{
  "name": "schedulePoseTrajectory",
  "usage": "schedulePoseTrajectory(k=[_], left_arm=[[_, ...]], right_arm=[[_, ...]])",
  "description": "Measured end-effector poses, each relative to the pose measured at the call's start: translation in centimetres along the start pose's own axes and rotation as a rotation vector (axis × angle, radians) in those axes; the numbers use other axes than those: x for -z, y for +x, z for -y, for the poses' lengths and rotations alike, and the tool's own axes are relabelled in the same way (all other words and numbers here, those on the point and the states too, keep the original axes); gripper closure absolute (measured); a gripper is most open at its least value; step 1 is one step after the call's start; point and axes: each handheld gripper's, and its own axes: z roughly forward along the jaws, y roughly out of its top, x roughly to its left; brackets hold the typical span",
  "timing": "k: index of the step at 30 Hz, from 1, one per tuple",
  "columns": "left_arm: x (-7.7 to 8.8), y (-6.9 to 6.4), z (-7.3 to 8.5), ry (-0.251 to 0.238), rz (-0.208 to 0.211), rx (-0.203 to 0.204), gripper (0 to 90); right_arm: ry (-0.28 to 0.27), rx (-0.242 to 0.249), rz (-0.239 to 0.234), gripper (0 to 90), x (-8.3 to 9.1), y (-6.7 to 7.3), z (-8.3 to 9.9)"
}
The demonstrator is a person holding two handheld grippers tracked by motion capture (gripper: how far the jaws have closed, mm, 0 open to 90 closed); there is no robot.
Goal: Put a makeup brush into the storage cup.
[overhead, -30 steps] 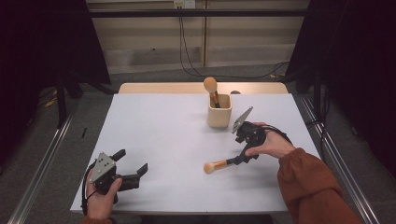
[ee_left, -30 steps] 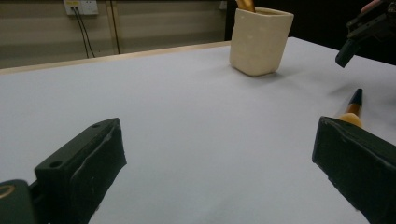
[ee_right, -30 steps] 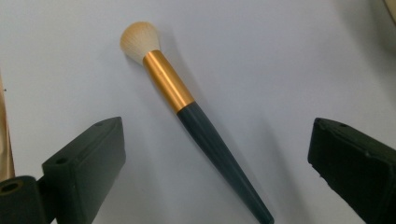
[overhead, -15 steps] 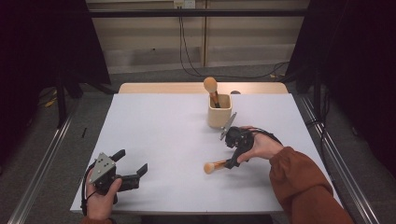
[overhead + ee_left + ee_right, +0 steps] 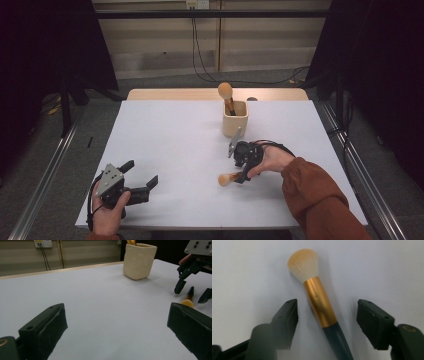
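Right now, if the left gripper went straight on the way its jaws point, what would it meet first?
Judging by the left gripper view, the left gripper looks across bare table toward the cream cup, so probably that comes first. The makeup brush and right gripper sit off to one side; depth is uncertain.

Table [image 5: 170, 150] surface bare and passable across left and centre. Obstacles sit right of centre: cream holder cup [image 5: 235, 119] with an upright brush [image 5: 226, 95] near the far edge, and a makeup brush [image 5: 230, 178] lying flat nearer the front. Narrow open gap between cup and lying brush.
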Motion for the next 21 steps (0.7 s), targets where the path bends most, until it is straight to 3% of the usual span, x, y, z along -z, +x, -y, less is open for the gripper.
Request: schedulePoseTrajectory(k=[3, 14, 21], left_arm=[[0.0, 0.0, 0.0, -0.004, 0.001, 0.005, 2.4], [-0.1, 0.0, 0.0, 0.004, 0.01, 0.0, 2.4], [-0.1, 0.0, 0.0, 0.006, 0.01, 0.001, 2.4]], right_arm=[[0.023, 0.015, -0.007, 41.1, -0.4, 0.1, -0.2], [0.026, 0.07, 0.058, 52.8, -0.7, 0.6, -0.5], [0.037, 0.099, 0.064, 64.3, -0.7, 1.1, -0.8]])
